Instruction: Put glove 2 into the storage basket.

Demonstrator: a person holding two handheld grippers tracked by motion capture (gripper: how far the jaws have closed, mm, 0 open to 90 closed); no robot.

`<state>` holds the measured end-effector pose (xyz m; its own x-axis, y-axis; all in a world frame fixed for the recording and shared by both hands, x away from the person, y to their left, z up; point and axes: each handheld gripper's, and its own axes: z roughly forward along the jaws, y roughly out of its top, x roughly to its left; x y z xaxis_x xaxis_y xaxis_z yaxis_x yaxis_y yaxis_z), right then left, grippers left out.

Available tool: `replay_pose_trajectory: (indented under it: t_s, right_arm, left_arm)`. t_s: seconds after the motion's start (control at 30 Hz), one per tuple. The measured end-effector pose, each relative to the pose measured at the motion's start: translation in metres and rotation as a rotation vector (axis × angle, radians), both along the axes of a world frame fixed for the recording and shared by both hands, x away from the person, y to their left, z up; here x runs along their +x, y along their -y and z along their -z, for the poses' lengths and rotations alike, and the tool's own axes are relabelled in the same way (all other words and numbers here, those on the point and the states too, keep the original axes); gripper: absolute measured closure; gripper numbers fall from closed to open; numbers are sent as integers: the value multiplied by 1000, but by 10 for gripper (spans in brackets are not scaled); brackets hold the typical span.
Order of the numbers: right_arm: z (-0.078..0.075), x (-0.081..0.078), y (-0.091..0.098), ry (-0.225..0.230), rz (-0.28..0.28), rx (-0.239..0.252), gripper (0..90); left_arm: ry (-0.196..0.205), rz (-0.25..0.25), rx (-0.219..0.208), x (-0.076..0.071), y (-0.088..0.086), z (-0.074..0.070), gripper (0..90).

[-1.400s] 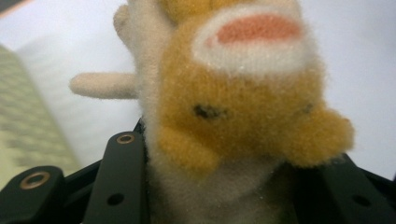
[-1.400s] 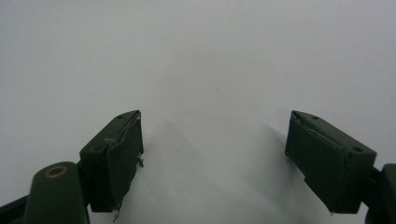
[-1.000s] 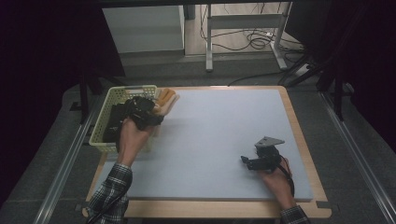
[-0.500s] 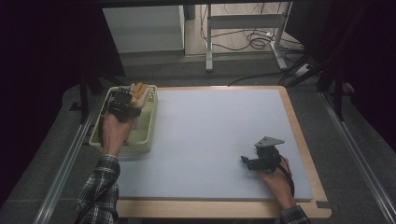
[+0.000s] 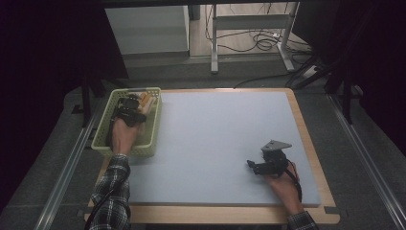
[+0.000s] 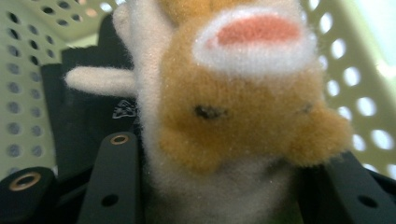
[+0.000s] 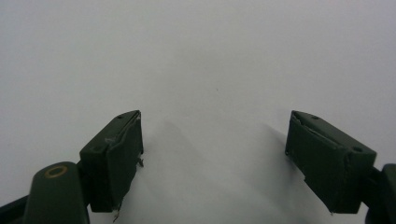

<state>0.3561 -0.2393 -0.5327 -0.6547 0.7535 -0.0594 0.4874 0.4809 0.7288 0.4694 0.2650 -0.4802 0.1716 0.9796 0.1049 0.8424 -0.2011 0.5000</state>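
My left gripper [image 5: 128, 115] holds the plush toy [image 6: 233, 107] low inside the basket [image 5: 149, 139], jaws easing apart round its soft, light body. It squashes; grip mid-body. My right gripper [image 7: 215, 158] rests wide, empty.

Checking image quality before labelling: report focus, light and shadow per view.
High view: dark surroundings, table evenly lit. Left gripper view: plush toy close and soft-focused, basket wall washed out. Right gripper view: jaws sharp, soft shadow on the mat.
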Motion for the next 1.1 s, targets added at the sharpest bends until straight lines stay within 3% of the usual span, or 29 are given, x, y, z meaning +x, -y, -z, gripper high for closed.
replay_pose_trajectory:
  t_s: [0.4,0.47,0.53,0.6,0.7,0.83,0.93,1.0,1.1]
  right_arm:
    - [0,0,0,0,0,1,187]
    - [0,0,0,0,0,0,187]
    - [0,0,0,0,0,0,188]
    - [0,0,0,0,0,0,187]
    - [0,0,0,0,0,0,188]
    - [0,0,0,0,0,-1,187]
    - [0,0,0,0,0,-1,188]
    - [0,0,0,0,0,-1,187]
    - [0,0,0,0,0,-1,187]
  left_arm:
    - [-115,60,45,17,19,21,455]
    - [-125,49,56,19,19,24,448]
    - [-147,46,47,19,16,27,406]
    - [-142,31,48,20,13,28,330]
    - [-140,32,16,17,4,25,203]
    - [-106,44,-78,10,-7,13,60]
    - [-22,74,-131,2,-14,-6,50]
    - [31,84,-189,-4,-20,-18,58]
    - [69,80,-192,-11,-27,-29,145]
